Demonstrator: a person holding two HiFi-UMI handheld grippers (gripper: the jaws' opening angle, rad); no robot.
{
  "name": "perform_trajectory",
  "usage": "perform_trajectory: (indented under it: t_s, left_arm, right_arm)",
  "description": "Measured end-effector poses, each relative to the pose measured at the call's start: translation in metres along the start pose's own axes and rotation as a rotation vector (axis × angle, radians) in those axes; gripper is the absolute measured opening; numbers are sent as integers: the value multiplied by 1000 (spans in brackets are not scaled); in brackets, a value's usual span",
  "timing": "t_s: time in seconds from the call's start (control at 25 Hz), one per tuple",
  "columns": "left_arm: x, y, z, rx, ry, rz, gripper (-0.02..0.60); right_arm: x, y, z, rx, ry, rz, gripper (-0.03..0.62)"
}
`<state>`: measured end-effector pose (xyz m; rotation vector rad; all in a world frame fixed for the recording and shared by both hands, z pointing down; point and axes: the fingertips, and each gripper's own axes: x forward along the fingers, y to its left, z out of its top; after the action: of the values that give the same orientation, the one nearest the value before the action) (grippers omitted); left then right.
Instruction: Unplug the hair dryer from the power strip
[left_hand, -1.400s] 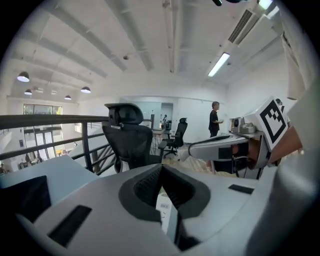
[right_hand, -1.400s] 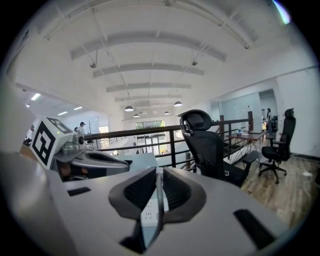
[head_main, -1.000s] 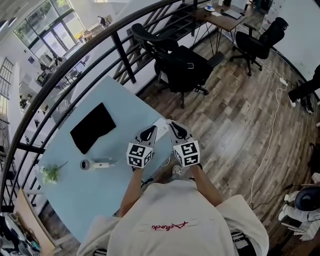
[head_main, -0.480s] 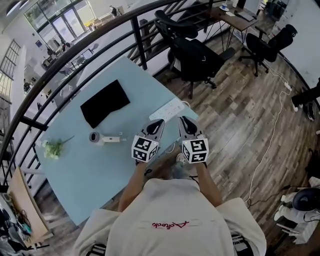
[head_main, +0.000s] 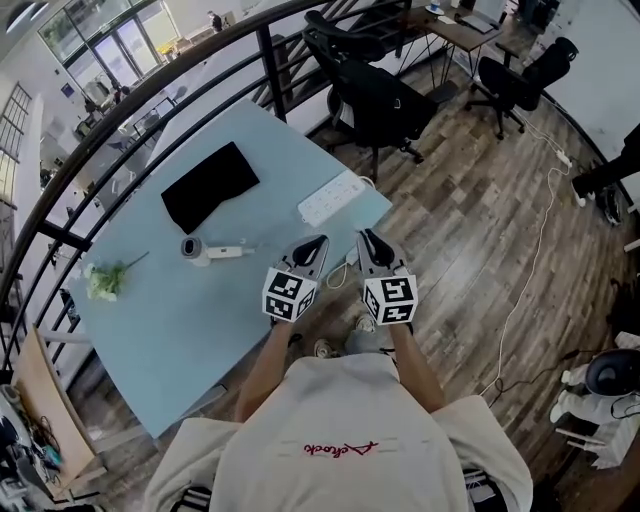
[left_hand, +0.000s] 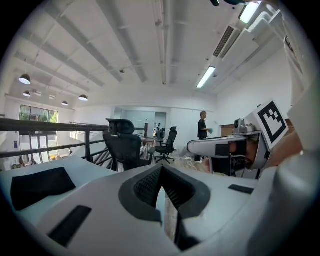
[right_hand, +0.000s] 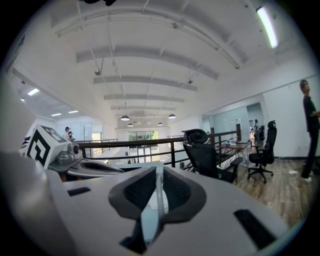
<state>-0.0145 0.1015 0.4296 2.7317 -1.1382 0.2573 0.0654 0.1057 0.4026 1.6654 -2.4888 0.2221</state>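
The hair dryer (head_main: 205, 248) lies at the centre left of the head view on a pale blue table (head_main: 200, 330). The table stands by a black railing (head_main: 150, 115) on a wood-plank floor (head_main: 470, 230), with black office chairs (head_main: 385, 105) above it in the frame. The dryer's long axis runs left to right: its round grey end points left and its white body points right. A black pad (head_main: 210, 186) lies above it, a green sprig (head_main: 103, 283) lies to its left, and the white power strip (head_main: 333, 197) lies to its upper right, well apart.

Only the head view shows the dryer and the strip. The left gripper view shows a distant standing person (left_hand: 202, 125).

The left gripper (head_main: 318, 242) is clenched on nothing. The right gripper (head_main: 366, 238) has its jaws a slit apart, also empty.
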Motion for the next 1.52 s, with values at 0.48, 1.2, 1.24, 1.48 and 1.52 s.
perform_trajectory:
  t_s: [0.48, 1.2, 1.24, 1.48, 1.52]
  left_arm:
    - [-36, -42, 13, 14, -30, 70, 6]
    - [-86, -173, -12, 3, -35, 118, 6]
    - [-89, -177, -13, 4, -35, 118, 6]
    - [-107, -191, -12, 13, -47, 134, 6]
    - [-110, -193, -13, 14, -48, 137, 6]
  right_arm:
    - [-51, 12, 13, -13, -41, 63, 52]
    - [-189, 8, -24, 2, -36, 79, 52]
    - [-193, 10, -24, 1, -39, 82, 52]
    - [-213, 20, -24, -5, -54, 91, 52]
    - [-216, 21, -24, -6, -55, 92, 52]
